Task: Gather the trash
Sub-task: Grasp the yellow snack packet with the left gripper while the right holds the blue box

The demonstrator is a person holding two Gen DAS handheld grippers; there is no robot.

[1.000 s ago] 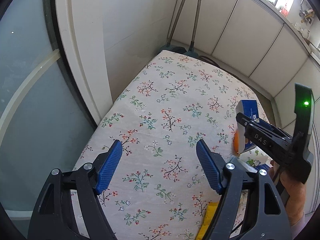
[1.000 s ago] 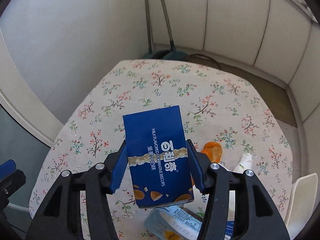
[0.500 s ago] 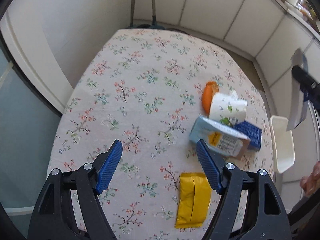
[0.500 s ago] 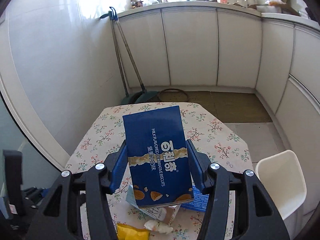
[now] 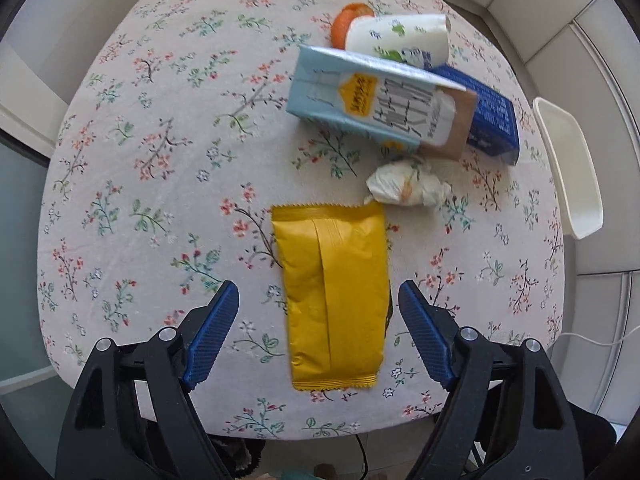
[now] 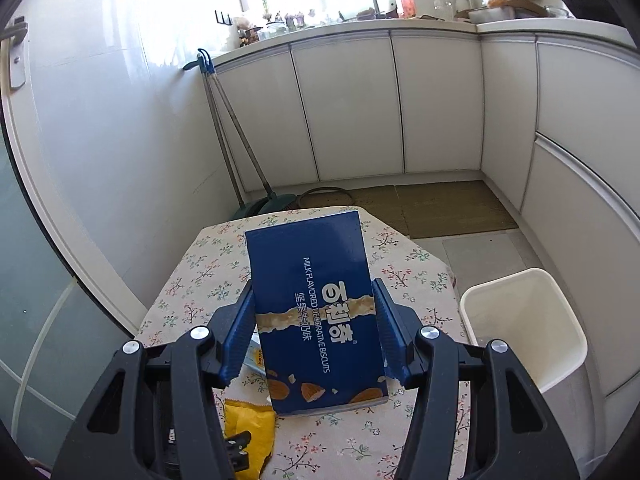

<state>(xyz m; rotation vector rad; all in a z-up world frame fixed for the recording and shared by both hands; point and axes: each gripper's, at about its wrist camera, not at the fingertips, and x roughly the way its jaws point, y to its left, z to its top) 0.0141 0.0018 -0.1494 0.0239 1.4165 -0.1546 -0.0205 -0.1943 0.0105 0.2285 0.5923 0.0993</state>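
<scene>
"Two hand-held grippers at work. Where does each stand?"

"One, the left hand-held gripper point(image 5: 319, 334), points straight down over the yellow wrapper point(image 5: 330, 295) near the table's point(image 5: 132, 184) near edge. Its jaws are opening and straddle the wrapper without touching it; the wrapper's long axis runs away from the camera, along the fingers, so they would close across its short width."

"And the right one?"

"The right hand-held gripper point(image 6: 314, 330) is clamped on the blue biscuit box point(image 6: 316, 312), held above the table."

"Any container?"

"A white bin point(image 6: 524, 322) stands just beside the table's right edge, nearer the right hand; it looks empty. A milk carton point(image 5: 374, 104), crumpled paper point(image 5: 406, 184) and other litter lie towards the far right corner."
</scene>
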